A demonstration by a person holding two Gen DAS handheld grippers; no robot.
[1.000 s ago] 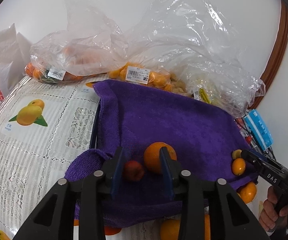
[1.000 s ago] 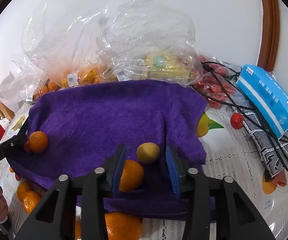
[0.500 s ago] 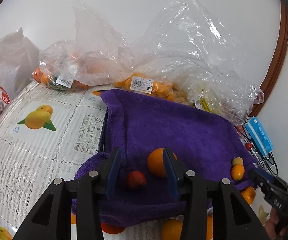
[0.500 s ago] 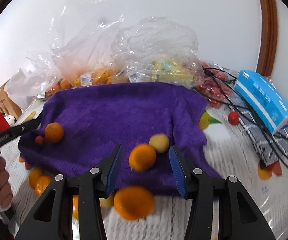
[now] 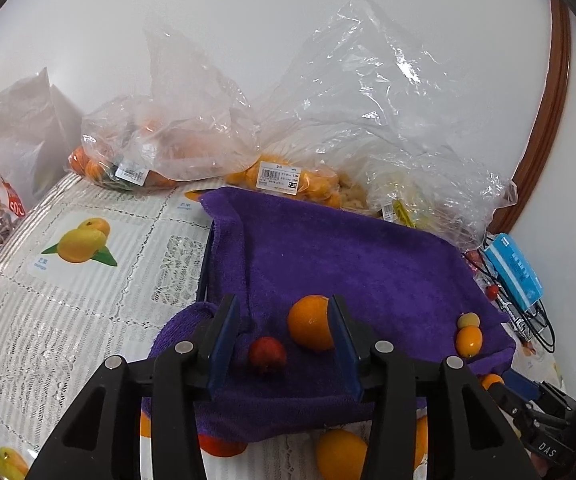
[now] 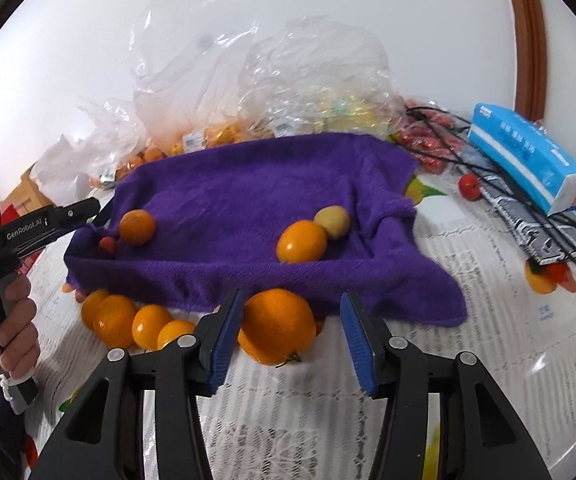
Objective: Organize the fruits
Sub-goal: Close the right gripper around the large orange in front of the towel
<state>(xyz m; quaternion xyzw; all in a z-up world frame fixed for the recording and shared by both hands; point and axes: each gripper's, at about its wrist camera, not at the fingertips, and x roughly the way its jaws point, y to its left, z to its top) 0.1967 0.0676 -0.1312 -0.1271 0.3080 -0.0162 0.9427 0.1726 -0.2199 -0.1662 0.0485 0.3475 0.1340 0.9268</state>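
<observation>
Left gripper (image 5: 284, 344) jaws parted, just been opening, gripping nothing; small dark-red round fruit (image 5: 267, 356) and round orange (image 5: 311, 328) lie loose between them on rumpled purple terry towel (image 5: 351, 264).

Right gripper (image 6: 288, 338) jaws also just been opening, empty, large orange with stem (image 6: 278, 326) between them at towel's near edge, on white lace tablecloth (image 6: 467, 352).

Risks:
- towel slopes toward near edge, probably; round fruit may roll off
- closing left jaws could pinch both fruits
- nudged large orange could scatter row of small oranges (image 6: 136, 322) beside it

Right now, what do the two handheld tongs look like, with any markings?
Both are black plastic with blue ribbed pads and silver pivot bolts. The left tongs read "GenRobot.AI" in white on a pistol-style handle; the right tongs show "DAS". A dark sleeve edge shows in the right wrist view.
</observation>
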